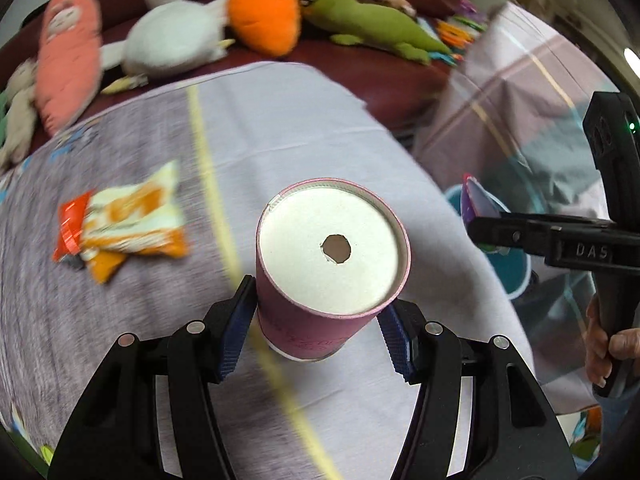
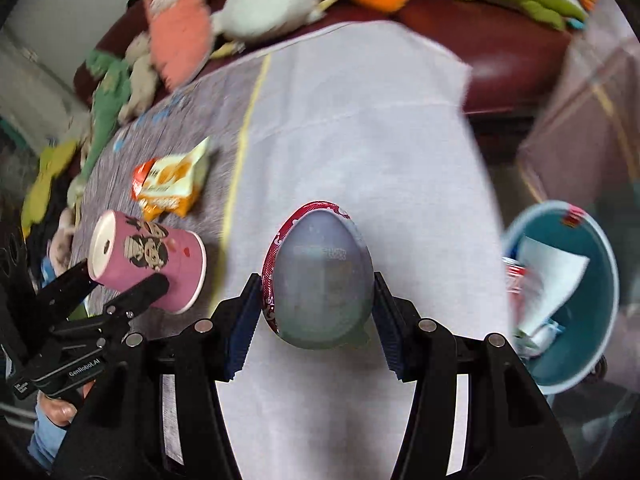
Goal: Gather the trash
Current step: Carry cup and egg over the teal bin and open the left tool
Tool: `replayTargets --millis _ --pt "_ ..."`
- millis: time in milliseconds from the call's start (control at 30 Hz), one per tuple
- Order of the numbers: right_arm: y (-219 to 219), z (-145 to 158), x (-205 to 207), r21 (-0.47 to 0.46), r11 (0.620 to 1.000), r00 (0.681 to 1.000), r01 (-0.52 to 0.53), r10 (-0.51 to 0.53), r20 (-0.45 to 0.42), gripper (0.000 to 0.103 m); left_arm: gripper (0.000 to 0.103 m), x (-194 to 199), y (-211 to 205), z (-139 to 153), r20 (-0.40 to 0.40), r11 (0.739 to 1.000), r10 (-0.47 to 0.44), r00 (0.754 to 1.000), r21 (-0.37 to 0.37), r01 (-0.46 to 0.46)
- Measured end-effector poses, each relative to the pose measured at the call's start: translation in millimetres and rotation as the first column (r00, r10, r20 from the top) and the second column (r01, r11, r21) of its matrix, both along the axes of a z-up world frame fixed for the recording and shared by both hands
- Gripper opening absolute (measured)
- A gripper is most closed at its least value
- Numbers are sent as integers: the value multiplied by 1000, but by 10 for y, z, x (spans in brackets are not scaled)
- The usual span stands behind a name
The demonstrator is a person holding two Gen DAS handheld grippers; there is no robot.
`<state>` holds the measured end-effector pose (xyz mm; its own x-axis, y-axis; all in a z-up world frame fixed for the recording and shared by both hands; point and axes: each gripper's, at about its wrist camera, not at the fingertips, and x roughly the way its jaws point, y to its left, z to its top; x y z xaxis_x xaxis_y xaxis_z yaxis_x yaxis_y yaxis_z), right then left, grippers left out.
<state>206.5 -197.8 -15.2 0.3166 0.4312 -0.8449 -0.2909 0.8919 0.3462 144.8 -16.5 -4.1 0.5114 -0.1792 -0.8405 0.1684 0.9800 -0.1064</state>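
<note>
Left wrist view, left tongs (image 1: 320, 320) clamped on a pink paper cup (image 1: 332, 264) bottom-up above the tabletop (image 1: 280, 120), snack wrapper (image 1: 124, 224) lying left, right wrist view, right tongs (image 2: 318, 304) gripping an egg-shaped plastic shell (image 2: 320, 276), teal bin (image 2: 568, 300) of trash at right.

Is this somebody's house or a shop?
Probably a home, maybe a living room: plush toys like the orange carrot lie on a dark red sofa, beside a cloth-covered table with a snack wrapper.
</note>
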Motion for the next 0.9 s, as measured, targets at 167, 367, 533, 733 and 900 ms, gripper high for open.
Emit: replayTargets --millis 167,367,533,733,900 --pt "-637 18 -26 46 994 995 99 -99 16 52 60 123 -582 0 -12 997 -82 997 9 82" --pt "-1558 33 -128 90 967 969 239 -243 37 52 60 240 -1345 -48 -33 981 -191 981 23 192" --pt "-2203 -16 -226 105 933 937 343 -348 39 52 60 307 -1828 -145 -55 967 -253 966 32 255" --pt "-2573 -113 -236 103 915 918 391 -396 28 52 61 393 -2200 -300 -86 954 -295 952 39 299" --pt "-2691 -183 -210 105 912 916 397 -402 21 52 61 513 -2378 -422 -109 950 -305 946 38 310"
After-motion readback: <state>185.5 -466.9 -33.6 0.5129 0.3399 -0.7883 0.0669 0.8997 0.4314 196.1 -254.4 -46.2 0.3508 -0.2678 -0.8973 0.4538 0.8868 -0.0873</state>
